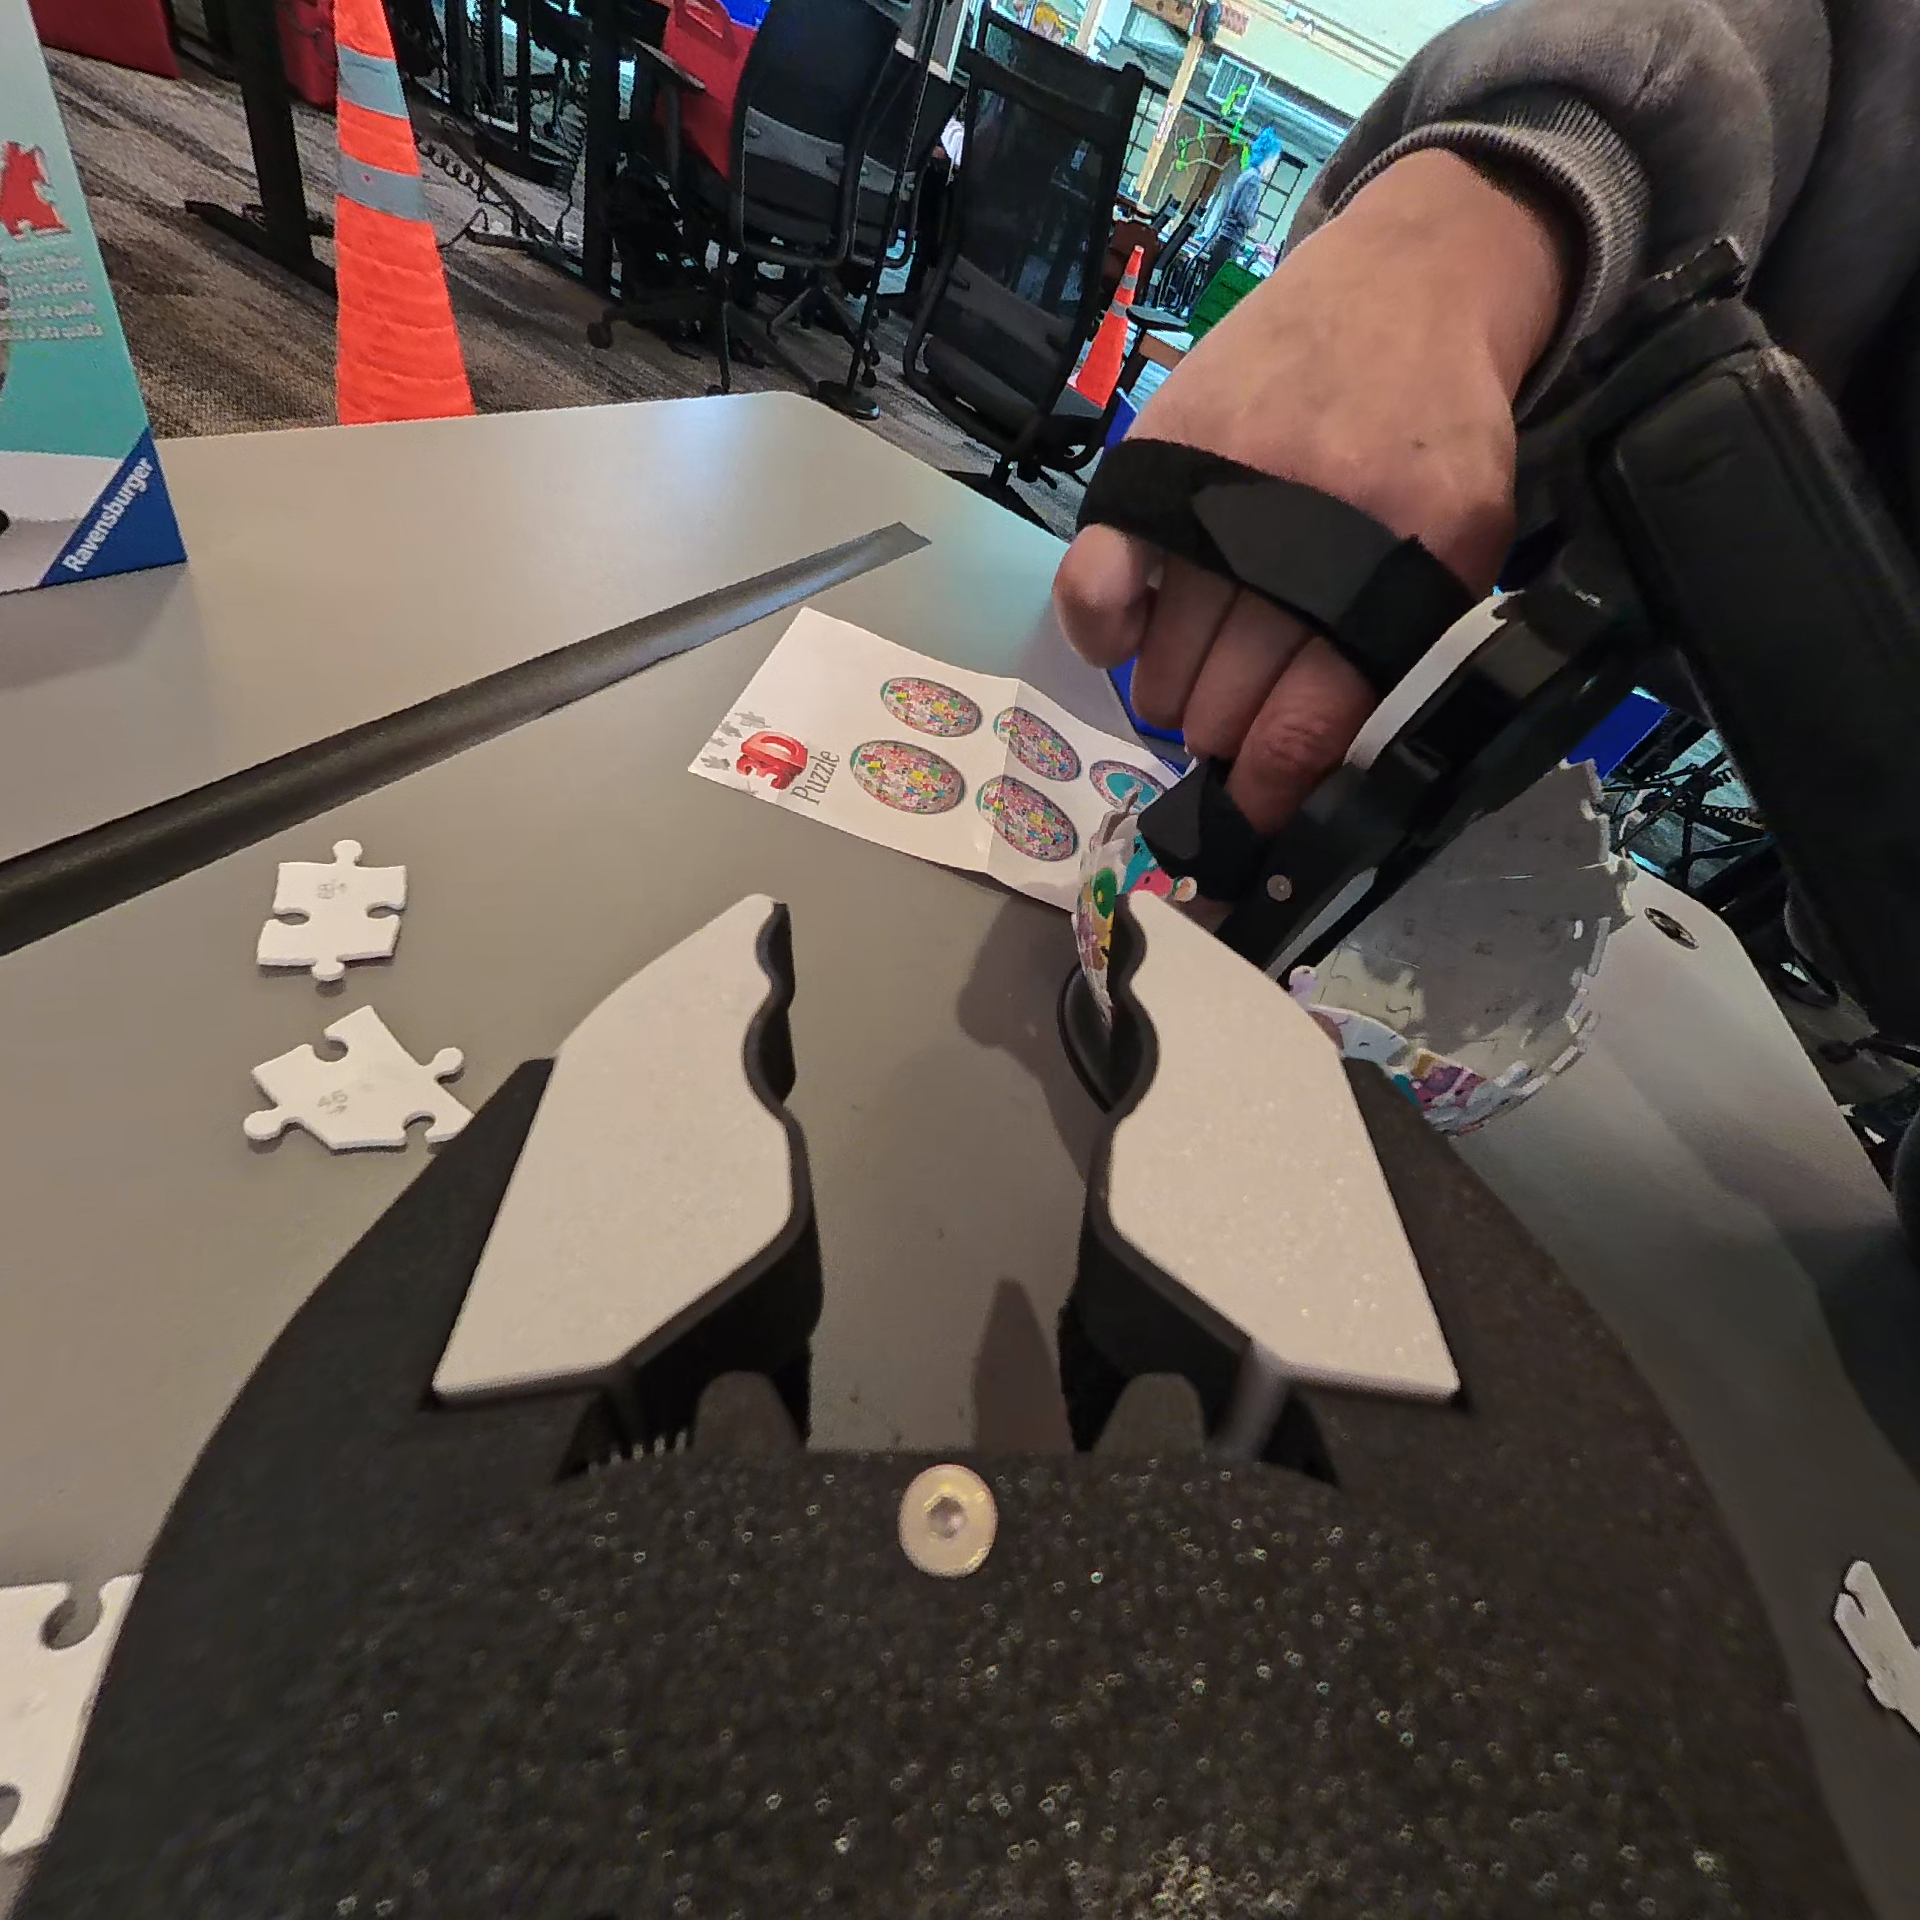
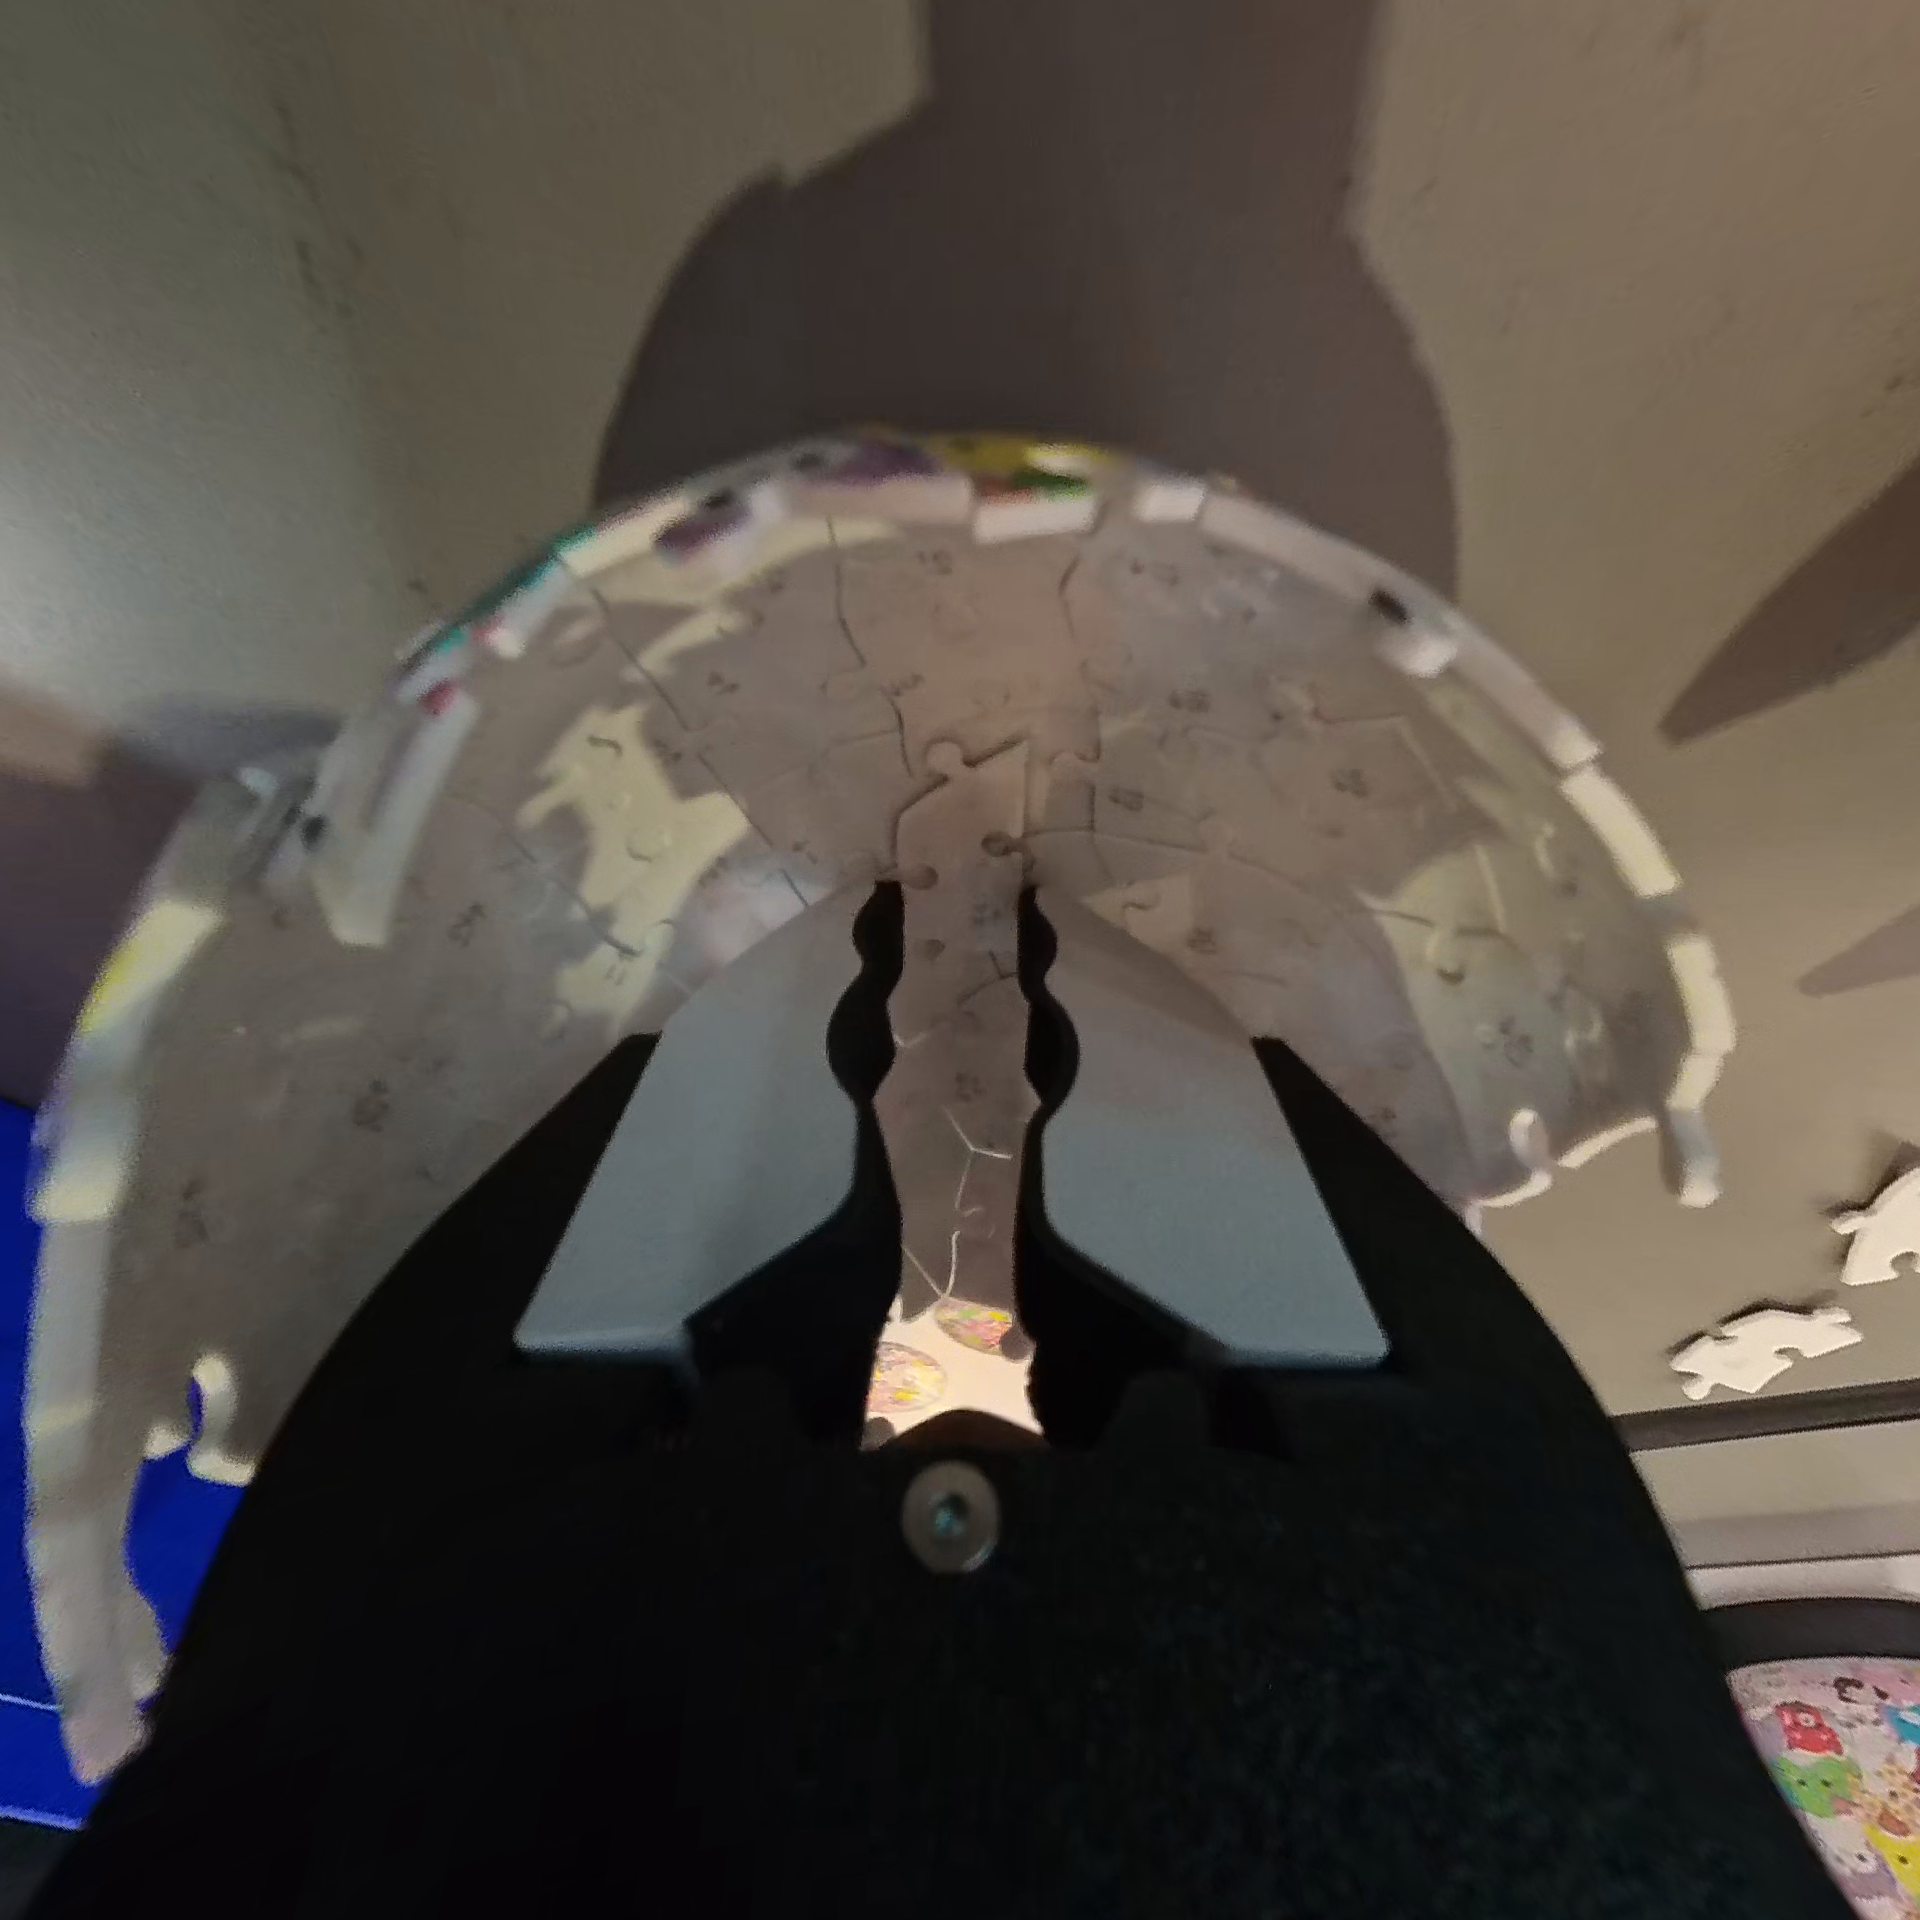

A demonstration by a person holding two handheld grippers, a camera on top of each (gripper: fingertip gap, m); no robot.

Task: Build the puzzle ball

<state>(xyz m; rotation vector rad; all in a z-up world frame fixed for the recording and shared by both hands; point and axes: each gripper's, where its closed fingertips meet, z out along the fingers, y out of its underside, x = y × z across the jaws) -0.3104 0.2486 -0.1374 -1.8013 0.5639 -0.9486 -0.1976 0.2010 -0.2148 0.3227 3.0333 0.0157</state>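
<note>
A half puzzle ball (image 2: 727,727), a bowl-shaped shell with a grey-white inside, fills the right wrist view. My right gripper (image 2: 956,904) is shut on its wall, which runs between the two fingers. In the left wrist view the same shell (image 1: 1486,956) hangs at the right, just above the grey table (image 1: 520,499), held by the right gripper (image 1: 1299,862) in a person's hand. My left gripper (image 1: 951,935) is open and empty, low over the table. A colourful puzzle part (image 1: 1096,904) shows just behind its right finger. Two loose white pieces (image 1: 332,909) (image 1: 353,1081) lie to its left.
An instruction sheet (image 1: 914,748) lies ahead of the left gripper. The puzzle box (image 1: 73,312) stands at the far left. A dark seam (image 1: 468,717) crosses the table. More white pieces (image 2: 1766,1351) and a colourful part (image 2: 1849,1787) lie at the right. An orange cone (image 1: 390,239) and chairs stand beyond.
</note>
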